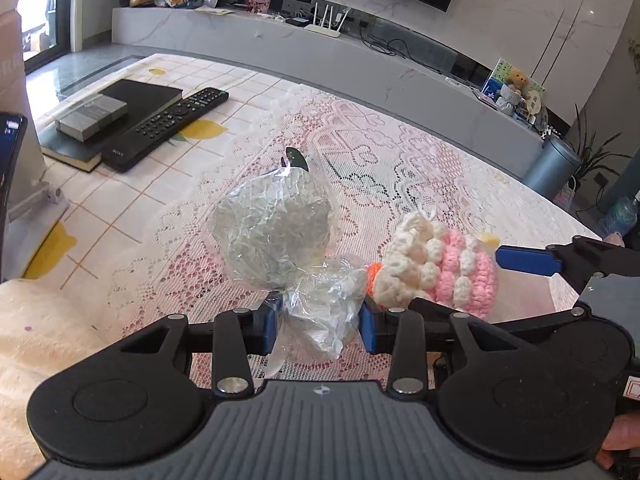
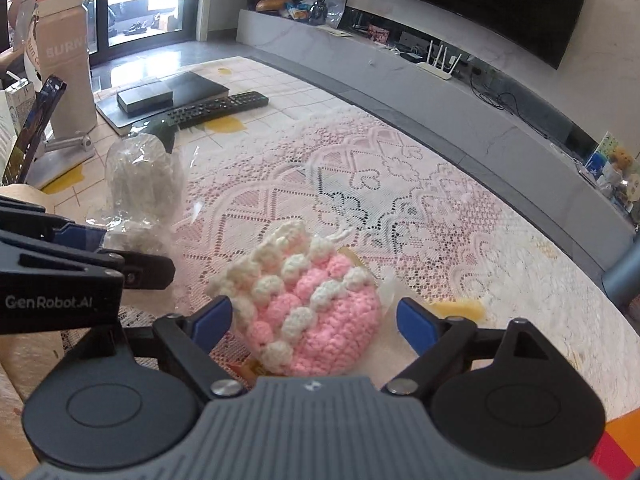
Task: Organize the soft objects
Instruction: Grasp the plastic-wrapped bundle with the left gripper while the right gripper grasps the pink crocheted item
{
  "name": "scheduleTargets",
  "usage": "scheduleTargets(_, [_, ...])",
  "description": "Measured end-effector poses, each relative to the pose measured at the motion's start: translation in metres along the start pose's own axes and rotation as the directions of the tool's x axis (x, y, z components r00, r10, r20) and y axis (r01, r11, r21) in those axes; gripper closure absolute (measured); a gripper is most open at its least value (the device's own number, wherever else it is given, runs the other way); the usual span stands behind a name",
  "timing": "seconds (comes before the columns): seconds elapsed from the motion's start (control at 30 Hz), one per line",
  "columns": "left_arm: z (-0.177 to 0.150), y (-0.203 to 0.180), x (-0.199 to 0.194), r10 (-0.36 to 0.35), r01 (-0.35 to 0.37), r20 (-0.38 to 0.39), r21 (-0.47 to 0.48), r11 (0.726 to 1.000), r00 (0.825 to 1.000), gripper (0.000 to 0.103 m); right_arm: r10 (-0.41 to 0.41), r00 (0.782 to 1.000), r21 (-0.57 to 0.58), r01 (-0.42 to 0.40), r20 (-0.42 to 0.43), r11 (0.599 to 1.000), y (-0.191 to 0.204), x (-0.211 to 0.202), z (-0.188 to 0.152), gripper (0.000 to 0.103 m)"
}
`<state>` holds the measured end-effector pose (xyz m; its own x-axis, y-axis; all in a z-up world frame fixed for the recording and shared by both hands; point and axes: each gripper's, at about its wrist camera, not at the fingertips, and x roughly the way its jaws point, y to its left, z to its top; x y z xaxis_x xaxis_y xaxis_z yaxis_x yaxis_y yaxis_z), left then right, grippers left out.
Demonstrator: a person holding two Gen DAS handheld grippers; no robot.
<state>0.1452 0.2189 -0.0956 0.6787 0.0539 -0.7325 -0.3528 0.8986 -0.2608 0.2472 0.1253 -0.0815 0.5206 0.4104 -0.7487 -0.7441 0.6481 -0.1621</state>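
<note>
1. The left gripper [image 1: 318,330] has its jaws drawn in on the crumpled plastic tail of the clear-wrapped grey-white soft bundle [image 1: 272,236]. Pinching the loose wrapping rather than the bulky body is likely the surest hold on something this squashy and slippery.
2. The bundle's body lies on the lace-covered surface [image 1: 420,168], just ahead of the left gripper.
3. The right gripper [image 2: 316,320] has its jaws spread wide on either side of the pink-and-white crocheted pouch [image 2: 316,308], neither blue pad clearly pressing it. This looks like lining up for a grasp across its widest part.
4. The pouch rests on the surface just beside the bundle, so both soft things sit within one reach.
5. Count: two soft objects, two grippers. At the far corner lie one black remote control [image 1: 168,128] and one dark flat book [image 1: 132,100] with one small grey box [image 1: 90,116] on it.
</note>
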Motion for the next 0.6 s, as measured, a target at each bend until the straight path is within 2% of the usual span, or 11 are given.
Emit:
scheduleTargets(0.1, [-0.001, 0.003, 0.003, 0.0, 0.0, -0.008, -0.01, 1.0, 1.0, 0.058, -0.013, 1.0, -0.02, 0.013, 0.013, 1.0, 0.006, 0.002, -0.002, 0.023])
scheduleTargets(0.27, [-0.004, 0.002, 0.001, -0.001, 0.001, -0.006, -0.007, 1.0, 1.0, 0.058, -0.035, 0.998, -0.031, 0.037, 0.044, 0.999, 0.012, -0.006, -0.006, 0.049])
scheduleTargets(0.3, [-0.004, 0.002, 0.001, -0.001, 0.001, -0.005, -0.005, 1.0, 1.0, 0.058, -0.041, 0.998, -0.032, 0.043, 0.051, 0.999, 0.013, -0.009, -0.006, 0.057])
scheduleTargets(0.33, [-0.005, 0.001, 0.0, 0.0, 0.0, -0.003, -0.002, 1.0, 1.0, 0.058, -0.048, 0.997, -0.035, 0.05, 0.059, 0.998, 0.014, -0.011, -0.007, 0.081])
scheduleTargets(0.37, [-0.005, 0.001, -0.001, -0.001, 0.001, -0.001, -0.001, 1.0, 1.0, 0.058, -0.054, 0.997, -0.041, 0.056, 0.051, 0.998, 0.015, -0.013, -0.007, 0.088])
scheduleTargets(0.47, [-0.005, -0.001, -0.003, 0.001, -0.001, 0.006, 0.007, 1.0, 1.0, 0.058, -0.029, 0.999, -0.02, 0.029, 0.02, 0.999, 0.012, -0.013, -0.011, 0.09])
scheduleTargets(0.6, [-0.006, -0.004, -0.009, 0.003, -0.003, 0.013, 0.021, 1.0, 1.0, 0.058, -0.022, 0.999, 0.036, 0.02, 0.044, 0.999, 0.009, -0.024, -0.015, 0.093])
